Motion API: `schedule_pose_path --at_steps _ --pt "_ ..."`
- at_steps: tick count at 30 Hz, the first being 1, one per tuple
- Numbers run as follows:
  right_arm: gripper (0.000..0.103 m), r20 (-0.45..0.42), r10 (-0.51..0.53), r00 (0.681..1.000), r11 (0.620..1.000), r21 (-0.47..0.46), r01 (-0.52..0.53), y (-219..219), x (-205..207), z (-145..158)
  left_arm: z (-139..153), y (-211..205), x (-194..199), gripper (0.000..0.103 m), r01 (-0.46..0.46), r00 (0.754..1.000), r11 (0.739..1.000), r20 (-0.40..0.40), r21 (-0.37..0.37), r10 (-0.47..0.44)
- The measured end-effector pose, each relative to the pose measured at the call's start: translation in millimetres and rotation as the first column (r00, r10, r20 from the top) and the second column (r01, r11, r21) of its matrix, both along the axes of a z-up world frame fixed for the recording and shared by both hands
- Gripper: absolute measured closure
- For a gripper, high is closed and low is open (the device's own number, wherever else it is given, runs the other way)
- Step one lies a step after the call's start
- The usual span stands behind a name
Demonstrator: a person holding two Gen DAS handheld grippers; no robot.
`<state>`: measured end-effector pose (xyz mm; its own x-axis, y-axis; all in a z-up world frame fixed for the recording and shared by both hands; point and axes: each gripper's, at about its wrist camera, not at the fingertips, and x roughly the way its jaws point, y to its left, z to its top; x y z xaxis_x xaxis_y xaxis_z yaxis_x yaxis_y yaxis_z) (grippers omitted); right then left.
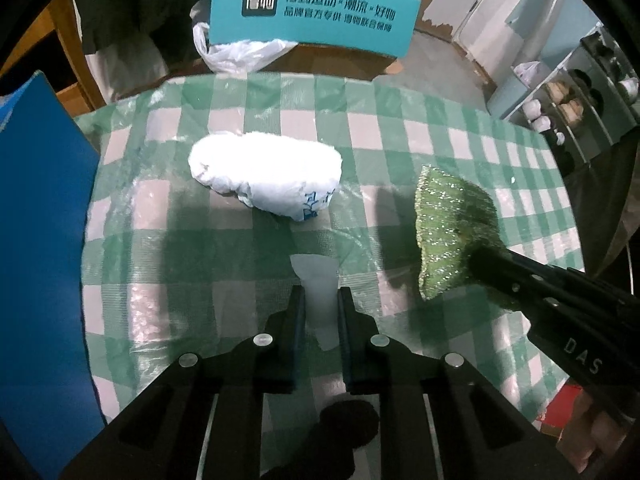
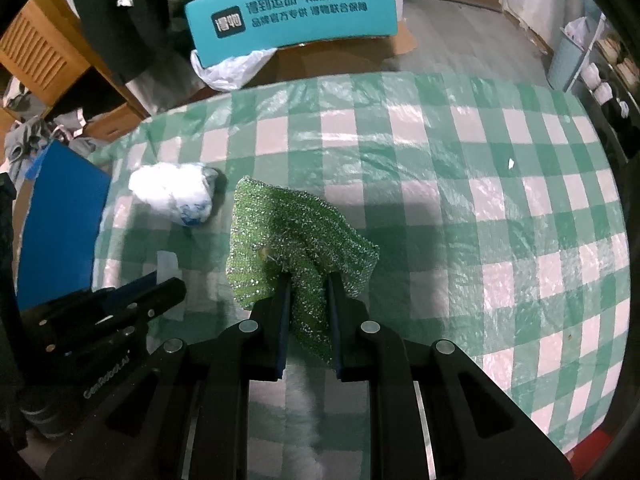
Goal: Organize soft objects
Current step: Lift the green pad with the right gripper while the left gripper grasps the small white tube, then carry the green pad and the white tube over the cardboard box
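At the centre of the right wrist view, the right gripper (image 2: 307,280) has its fingers clamped on a green glittery cloth (image 2: 296,232), which bunches between them and fans out toward the upper left of the frame. Whether the cloth's far edge touches the desk (image 2: 480,184) or hangs just above it cannot be told. The desk wears a green-and-white checked cover.

Low in the middle of the left wrist view, the left gripper (image 1: 319,294) has its fingers closed on a small pale translucent scrap (image 1: 318,292) (perhaps plastic or paper; too blurred to say). Beyond it, near the frame's centre, a white wadded bundle (image 1: 266,178) with blue print lies on the desk, apart from both grippers. The green cloth shows at the right of that frame, held by the other gripper.

A blue board (image 1: 40,240) fills the left edge, and a teal box (image 1: 316,16) with printed lettering stands past the desk's far edge at the top.

The step in hand looks like carrying: both grippers hold soft items mid-sort. The next move likely calls for setting the cloth down with the other soft things, near the white bundle, then opening the fingers gently so the fabric does not snag.
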<state>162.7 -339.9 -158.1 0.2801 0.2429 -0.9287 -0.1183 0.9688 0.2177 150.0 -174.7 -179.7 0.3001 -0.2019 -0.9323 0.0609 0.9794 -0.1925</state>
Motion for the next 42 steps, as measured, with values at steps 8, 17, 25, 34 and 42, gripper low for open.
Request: schedule_pose_path --at_steps 8,17,25,34,42 --pt "0.088 0.028 0.020 0.999 1.000 0.001 -0.020 10.9 -5.1 19.7 19.6 10.6 -10.5 0.088 -0.007 1.000 1.000 0.024 -0.028 0.008" --pt "0.088 0.063 0.051 0.997 0.999 -0.002 -0.051 25.8 -16.5 41.4 42.8 23.6 -25.2 0.088 -0.012 0.998 0.999 0.063 -0.031 0.014" --pt "0.088 0.094 0.073 0.993 0.997 -0.003 -0.073 38.9 -25.5 61.0 58.0 37.8 -38.4 0.088 -0.025 0.996 0.999 0.090 -0.022 0.027" --pt "0.088 0.118 0.105 0.987 0.994 -0.015 -0.104 54.9 -33.8 76.1 74.2 48.9 -52.0 0.088 -0.022 0.993 0.999 0.119 -0.032 0.026" --pt "0.088 0.143 0.134 0.981 0.991 -0.024 -0.131 72.5 -41.5 89.2 86.5 64.5 -64.0 0.088 -0.040 0.988 0.998 0.145 -0.042 0.046"
